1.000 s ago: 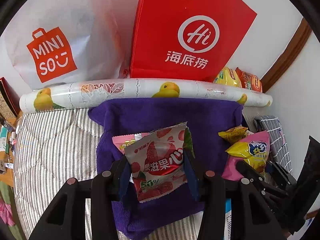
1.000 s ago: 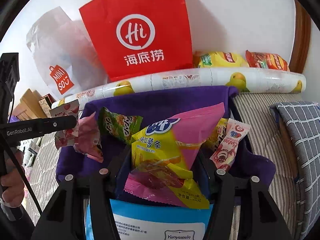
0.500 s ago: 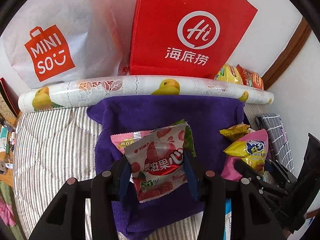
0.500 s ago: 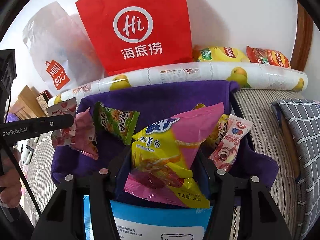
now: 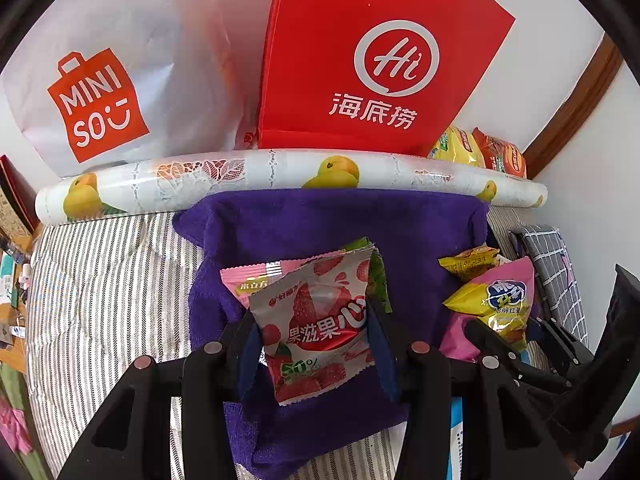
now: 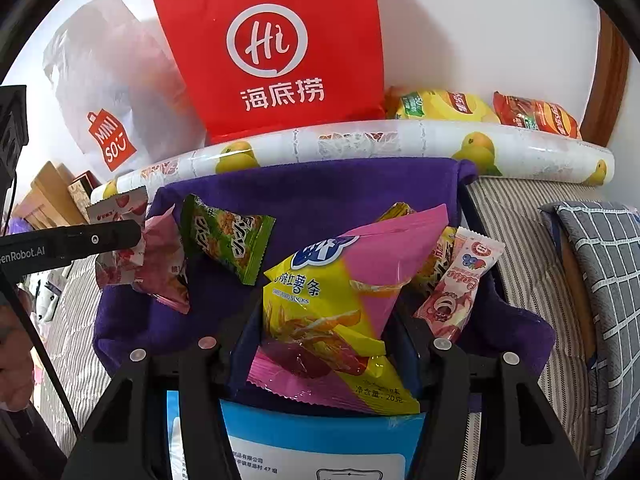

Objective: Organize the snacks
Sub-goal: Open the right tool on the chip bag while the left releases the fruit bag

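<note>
My left gripper point(image 5: 312, 320) is shut on a white strawberry snack packet point(image 5: 320, 324), held above the purple towel point(image 5: 328, 224). A pink packet point(image 5: 248, 280) sits behind it. My right gripper point(image 6: 324, 312) is shut on a pink-and-yellow sweet potato sticks bag point(image 6: 336, 300) over the same towel point(image 6: 320, 188). In the right wrist view the left gripper point(image 6: 120, 236) comes in from the left with its packet point(image 6: 120, 204). A green packet point(image 6: 228, 240) and a pink Lotso packet point(image 6: 456, 280) lie on the towel. The sticks bag also shows in the left wrist view point(image 5: 496, 300).
A red paper bag point(image 6: 276, 52) and a white Miniso bag point(image 6: 108, 96) stand against the wall behind a fruit-print roll point(image 6: 400, 144). Yellow point(image 6: 444, 106) and red chip bags point(image 6: 536, 114) lie behind the roll. A grey checked pillow point(image 6: 600, 280) lies right. A blue-and-white package point(image 6: 320, 448) lies under my right gripper.
Both grippers have moved slightly forward toward the bags, each still holding its packet. The view of the red bag has grown a little.
</note>
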Demonstrator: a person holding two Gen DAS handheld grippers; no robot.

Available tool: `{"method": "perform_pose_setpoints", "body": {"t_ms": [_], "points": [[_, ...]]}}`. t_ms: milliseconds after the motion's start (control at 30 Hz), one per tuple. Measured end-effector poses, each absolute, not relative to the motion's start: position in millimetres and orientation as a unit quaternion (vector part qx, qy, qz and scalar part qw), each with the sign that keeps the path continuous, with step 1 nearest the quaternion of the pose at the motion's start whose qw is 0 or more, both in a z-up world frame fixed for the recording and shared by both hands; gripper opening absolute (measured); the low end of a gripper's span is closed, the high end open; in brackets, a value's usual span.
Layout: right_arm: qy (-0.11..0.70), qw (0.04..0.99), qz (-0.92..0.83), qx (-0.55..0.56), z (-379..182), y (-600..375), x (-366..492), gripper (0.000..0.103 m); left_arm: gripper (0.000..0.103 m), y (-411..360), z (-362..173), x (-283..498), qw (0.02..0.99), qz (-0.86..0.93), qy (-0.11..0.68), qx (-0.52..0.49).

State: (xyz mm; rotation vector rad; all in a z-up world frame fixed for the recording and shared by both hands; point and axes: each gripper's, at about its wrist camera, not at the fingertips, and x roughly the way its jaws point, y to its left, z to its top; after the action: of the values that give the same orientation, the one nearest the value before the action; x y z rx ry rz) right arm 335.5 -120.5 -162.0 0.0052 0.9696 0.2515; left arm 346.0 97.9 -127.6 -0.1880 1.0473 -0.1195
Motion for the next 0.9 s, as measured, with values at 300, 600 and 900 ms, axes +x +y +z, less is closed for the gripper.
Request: {"method": "perform_pose_setpoints", "body": {"t_ms": [300,600,900], "points": [[0.457,0.882,0.116,-0.006,-155.0,-121.8,332.7,0.059,0.046,96.2,-128.4,345.6,0.859,-0.061,0.500,-0.089],[0.433,0.895,0.109,-0.002,-131.0,-129.0,319.0,0.060,0.046,91.8,-130.0,345.3,0.855,-0.076,0.505,-0.096],[0.418,0.902,0.106,-0.002,-119.2,-141.6,300.5,0.063,0.046,73.8,-137.4,344.6,0.848,-0.103,0.514,-0.085]]}}
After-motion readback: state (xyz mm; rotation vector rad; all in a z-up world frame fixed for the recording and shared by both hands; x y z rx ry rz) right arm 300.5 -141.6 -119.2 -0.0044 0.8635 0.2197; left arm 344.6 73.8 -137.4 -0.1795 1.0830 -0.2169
